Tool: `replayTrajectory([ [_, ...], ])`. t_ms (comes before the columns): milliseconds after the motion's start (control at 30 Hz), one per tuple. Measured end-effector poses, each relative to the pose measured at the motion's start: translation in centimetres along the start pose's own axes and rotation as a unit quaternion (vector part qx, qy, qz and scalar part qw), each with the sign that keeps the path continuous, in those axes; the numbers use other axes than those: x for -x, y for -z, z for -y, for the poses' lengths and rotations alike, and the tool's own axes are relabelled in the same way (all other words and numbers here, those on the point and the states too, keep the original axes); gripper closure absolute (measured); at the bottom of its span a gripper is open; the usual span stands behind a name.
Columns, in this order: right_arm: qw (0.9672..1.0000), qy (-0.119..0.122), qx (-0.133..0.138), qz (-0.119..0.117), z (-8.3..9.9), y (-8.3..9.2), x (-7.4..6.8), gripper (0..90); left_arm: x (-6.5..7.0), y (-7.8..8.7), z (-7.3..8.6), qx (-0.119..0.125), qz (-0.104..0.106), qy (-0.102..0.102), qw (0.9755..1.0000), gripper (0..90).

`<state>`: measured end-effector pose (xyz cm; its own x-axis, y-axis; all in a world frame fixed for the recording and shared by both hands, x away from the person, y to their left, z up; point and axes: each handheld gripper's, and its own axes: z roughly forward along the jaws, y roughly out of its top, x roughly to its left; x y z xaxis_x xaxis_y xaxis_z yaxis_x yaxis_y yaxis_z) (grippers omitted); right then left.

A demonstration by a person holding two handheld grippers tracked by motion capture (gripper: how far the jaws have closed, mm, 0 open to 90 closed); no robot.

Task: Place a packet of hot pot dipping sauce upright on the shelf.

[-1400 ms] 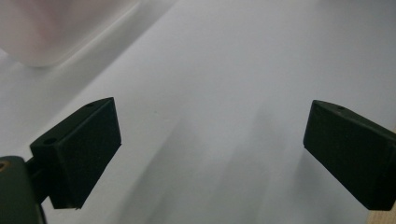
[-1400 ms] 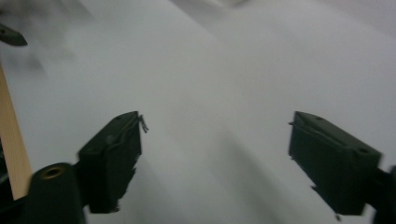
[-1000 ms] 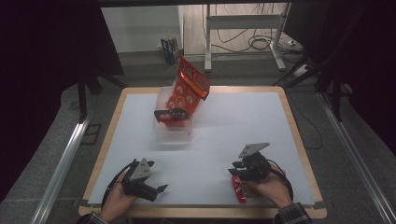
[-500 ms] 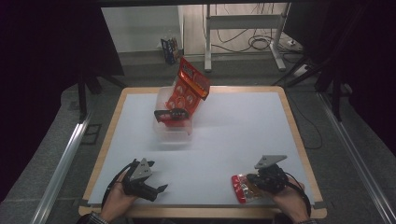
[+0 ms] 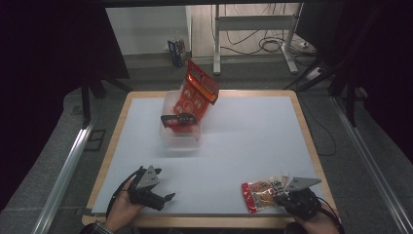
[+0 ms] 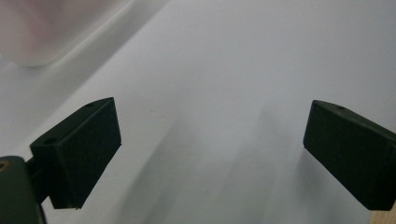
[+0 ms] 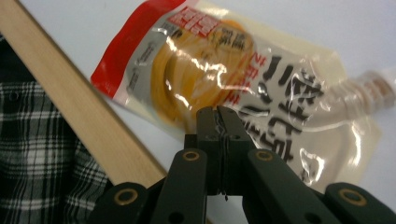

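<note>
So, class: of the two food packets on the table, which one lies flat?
The noodle pouch at the right gripper lies flat; the red packet stands tilted in the clear tub.

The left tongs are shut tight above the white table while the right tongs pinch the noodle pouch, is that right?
Not quite. The left tongs stand wide open with nothing between them, as the left gripper view shows. The rest holds: the right tongs are closed on the noodle pouch's edge.

My two handheld grippers, both showing black.

I'm seeing the left gripper (image 5: 155, 199) wearing a grey three-cornered plate, the right gripper (image 7: 216, 116) showing brass-ringed screws, and a plaid sleeve (image 7: 42, 154) at nine o'clock.
</note>
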<state>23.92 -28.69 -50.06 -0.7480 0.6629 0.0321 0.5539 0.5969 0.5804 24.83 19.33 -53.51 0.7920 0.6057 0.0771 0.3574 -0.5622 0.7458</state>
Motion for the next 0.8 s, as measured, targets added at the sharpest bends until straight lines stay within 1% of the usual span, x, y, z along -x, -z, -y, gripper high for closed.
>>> replayTrajectory([
  [67,0.9998,0.008,-0.016,-0.002,0.4,0.0,-0.1,87.8,0.0,0.0,0.0,0.000,0.000,0.000,1.0000,3.8],
  [100,0.9995,0.015,-0.026,0.005,0.6,-0.2,-0.2,88.1,0.0,0.0,0.0,0.000,0.000,0.000,1.0000,3.8],
  [200,0.9995,0.019,-0.024,0.005,0.6,-0.3,-0.2,88.5,0.0,-0.1,0.0,-0.001,0.001,0.000,1.0000,3.8],
  [233,0.9994,0.023,-0.025,0.009,0.4,-0.4,-0.2,88.6,0.0,-0.1,0.0,-0.001,0.001,0.000,1.0000,3.8],
  [333,0.9994,0.023,-0.022,0.015,0.0,-0.8,-0.2,88.7,0.0,-0.2,-0.1,-0.002,0.002,-0.002,1.0000,3.8],
  [367,0.9994,0.018,-0.022,0.018,-0.2,-0.9,-0.2,88.7,0.1,-0.3,-0.1,-0.002,0.001,-0.002,1.0000,3.8],
  [400,0.9994,0.021,-0.021,0.018,-0.4,-1.0,-0.2,88.7,0.1,-0.3,-0.2,-0.002,0.002,-0.003,1.0000,3.8],
  [433,0.9993,0.018,-0.019,0.025,-0.7,-1.3,-0.3,88.7,0.1,-0.4,-0.2,-0.003,0.002,-0.005,1.0000,3.8],
  [500,0.9992,0.022,-0.016,0.030,-1.1,-1.7,-0.3,88.8,0.2,-0.5,-0.3,-0.004,0.004,-0.006,1.0000,3.8],
  [633,0.9992,0.020,-0.010,0.034,-1.7,-2.2,-0.2,88.8,0.3,-0.7,-0.4,-0.005,0.005,-0.010,0.9999,3.8],
  [800,0.9992,0.026,-0.006,0.031,-3.3,-3.5,-0.2,88.9,0.3,-0.8,-0.5,-0.006,0.005,-0.012,0.9999,3.8],
])
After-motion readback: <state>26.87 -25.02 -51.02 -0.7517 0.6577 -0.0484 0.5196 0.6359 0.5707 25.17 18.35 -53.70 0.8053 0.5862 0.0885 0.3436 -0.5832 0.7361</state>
